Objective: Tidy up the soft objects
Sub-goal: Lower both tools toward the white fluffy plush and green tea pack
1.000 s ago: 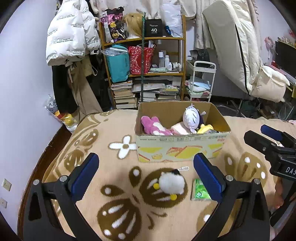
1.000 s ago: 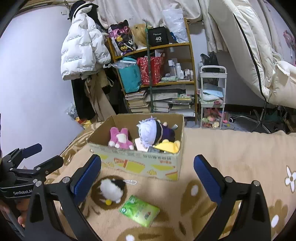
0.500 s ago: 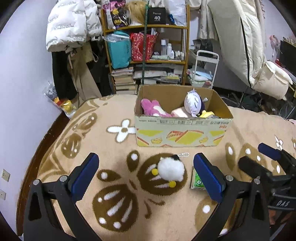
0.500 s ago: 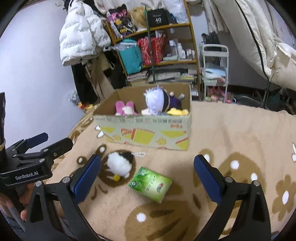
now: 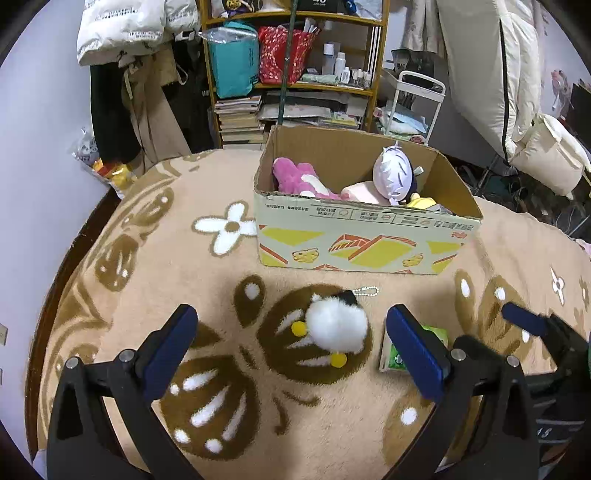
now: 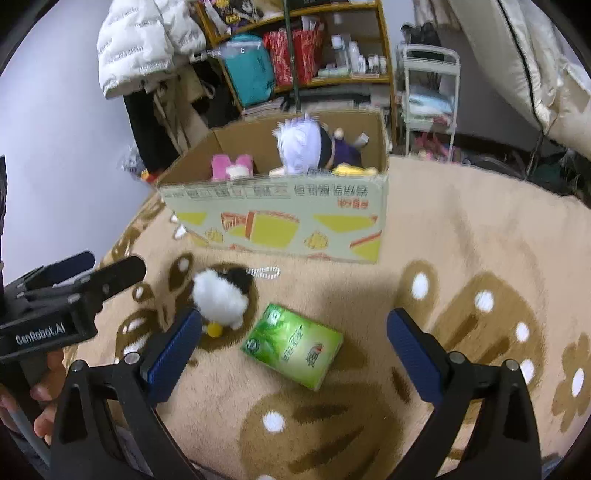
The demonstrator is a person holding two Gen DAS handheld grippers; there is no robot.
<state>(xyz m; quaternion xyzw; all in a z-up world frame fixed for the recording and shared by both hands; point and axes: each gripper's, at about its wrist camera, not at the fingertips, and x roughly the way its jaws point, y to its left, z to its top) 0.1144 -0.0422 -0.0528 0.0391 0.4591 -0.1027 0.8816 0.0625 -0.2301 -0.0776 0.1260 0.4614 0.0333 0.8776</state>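
Observation:
A white fluffy penguin plush (image 5: 336,326) with yellow feet and a bead chain lies on the beige blanket, between my open left gripper's (image 5: 291,345) jaws and just ahead of them. It also shows in the right wrist view (image 6: 221,297). A green tissue pack (image 6: 293,345) lies between the jaws of my open right gripper (image 6: 293,354); in the left wrist view the pack (image 5: 434,338) sits partly behind the right finger. Behind them stands a cardboard box (image 5: 354,247) holding a pink plush (image 5: 299,179), a white-haired doll (image 5: 393,173) and other soft items.
The patterned blanket (image 5: 177,266) covers the whole work surface. Behind the box (image 6: 295,225) stand a cluttered shelf (image 5: 295,66), a white trolley (image 5: 417,103), hanging coats (image 5: 122,33) and a cream mattress (image 5: 498,74). The bed edge curves at the left.
Both grippers have moved down and forward toward the blanket. The penguin plush and tissue pack now sit closer, between the jaws. Nothing was taken hold of.

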